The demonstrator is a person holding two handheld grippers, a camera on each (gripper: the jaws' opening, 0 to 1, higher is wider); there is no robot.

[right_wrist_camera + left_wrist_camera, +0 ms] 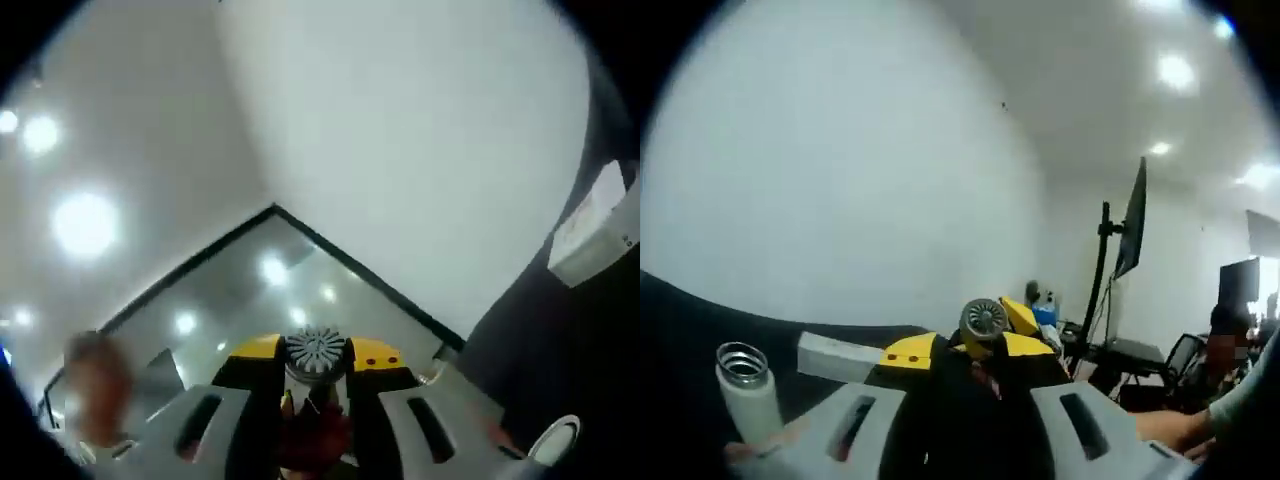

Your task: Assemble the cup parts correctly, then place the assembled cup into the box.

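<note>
I hold a small round part between the tips of my left claw and my right claw, both narrow and pinched on it from each side, so I think the cup is not put together yet and nothing is in the box. The white bottle with its open top stands to the left of my left claw on the dark table. A white box sits just past it, and behind are a plain white wall and ceiling lights.

A monitor on a stand and an office chair stand beyond the table.
</note>
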